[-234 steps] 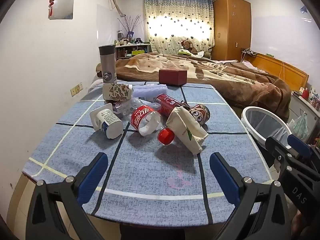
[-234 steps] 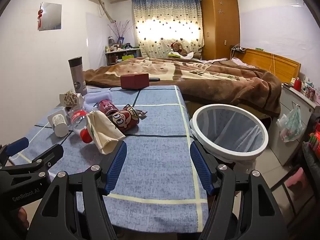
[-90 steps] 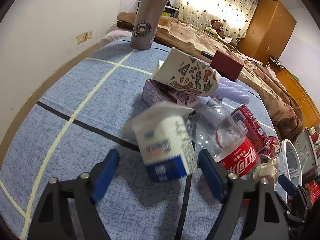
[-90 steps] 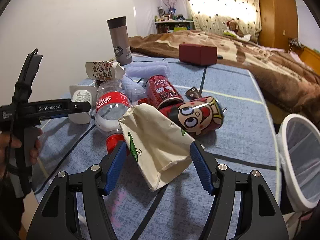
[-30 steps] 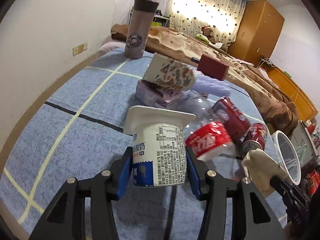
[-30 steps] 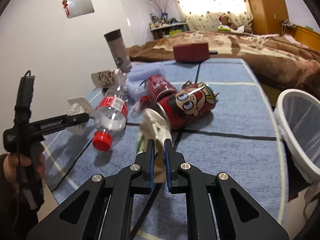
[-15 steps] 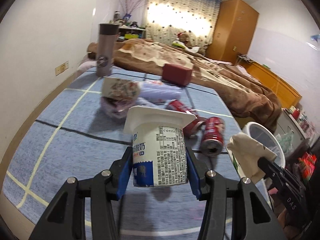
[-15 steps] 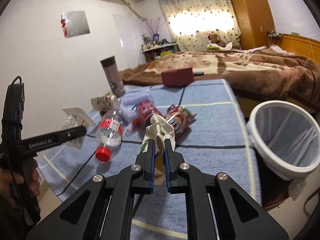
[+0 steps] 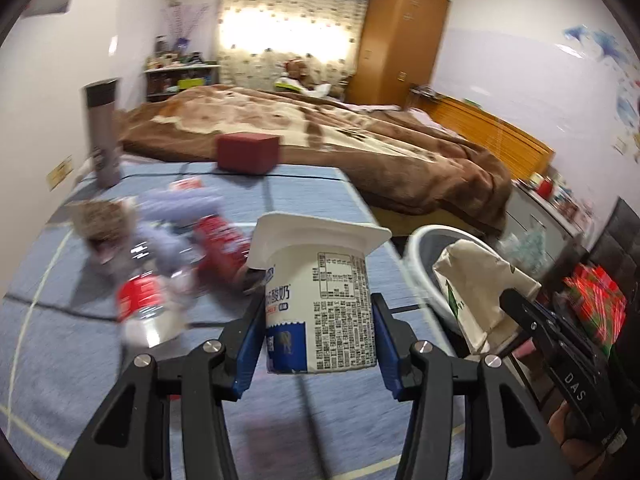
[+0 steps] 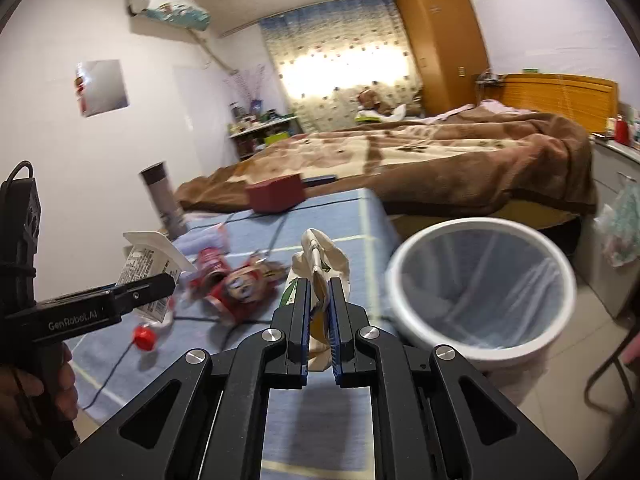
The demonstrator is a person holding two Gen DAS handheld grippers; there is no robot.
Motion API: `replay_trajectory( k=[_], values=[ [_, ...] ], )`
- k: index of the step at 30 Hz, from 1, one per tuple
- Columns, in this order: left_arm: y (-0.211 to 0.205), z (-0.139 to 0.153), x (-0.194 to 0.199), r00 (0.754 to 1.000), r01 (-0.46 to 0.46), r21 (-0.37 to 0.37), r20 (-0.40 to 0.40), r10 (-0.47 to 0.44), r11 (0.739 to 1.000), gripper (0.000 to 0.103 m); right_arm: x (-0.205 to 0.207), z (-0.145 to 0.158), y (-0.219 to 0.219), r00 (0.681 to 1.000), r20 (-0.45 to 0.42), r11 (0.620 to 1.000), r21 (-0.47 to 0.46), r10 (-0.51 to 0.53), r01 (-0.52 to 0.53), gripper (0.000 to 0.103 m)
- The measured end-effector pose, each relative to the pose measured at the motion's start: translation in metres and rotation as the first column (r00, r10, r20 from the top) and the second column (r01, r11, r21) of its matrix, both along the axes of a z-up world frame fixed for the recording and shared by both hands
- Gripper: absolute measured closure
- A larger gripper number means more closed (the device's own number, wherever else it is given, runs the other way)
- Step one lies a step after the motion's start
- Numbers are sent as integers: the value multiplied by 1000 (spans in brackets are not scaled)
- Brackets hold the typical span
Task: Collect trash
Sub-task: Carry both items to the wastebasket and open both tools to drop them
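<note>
though the yogurt cup (image 9: 320,304) looks light and thin-walled, the left gripper (image 9: 318,340) fingers clamp its lower sides above the counter (image 9: 60,344); the right gripper (image 10: 319,332) fingers pinch a soft, crumpled paper bag (image 10: 320,264) beside the bin (image 10: 480,344).

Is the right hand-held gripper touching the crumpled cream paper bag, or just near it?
Touching. The right wrist view shows the right hand-held gripper with both blue pads pressed flat against the crumpled cream paper bag, which sticks up between them.

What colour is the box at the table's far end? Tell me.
Dark red box, clearest in the left wrist view.
</note>
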State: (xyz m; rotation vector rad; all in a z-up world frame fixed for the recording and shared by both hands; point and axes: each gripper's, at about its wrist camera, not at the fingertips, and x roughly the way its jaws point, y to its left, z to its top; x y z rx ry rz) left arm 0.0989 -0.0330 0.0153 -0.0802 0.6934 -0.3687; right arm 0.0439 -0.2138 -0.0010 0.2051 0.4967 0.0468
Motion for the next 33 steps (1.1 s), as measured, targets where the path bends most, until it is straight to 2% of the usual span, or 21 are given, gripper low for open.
replay_trajectory(
  k=[6,15,23,33],
  values=[
    [-56,3,16,994,108,-1,-6,-108,994,51,1,2,-35,995,3,995,-17,-99,99,95],
    [-129,-1,32,968,247,-22,-49,-248,969,51,7,-5,-72,976,-27,975,-56,-216,214,95],
    [-171,-13,47,951,295,-8,-94,-294,956,51,12,-14,-97,959,-70,960,-75,-274,269,95],
    [-198,-33,63,938,317,13,-150,-311,948,50,25,-24,-109,951,-136,957,-117,-279,264,92]
  ],
)
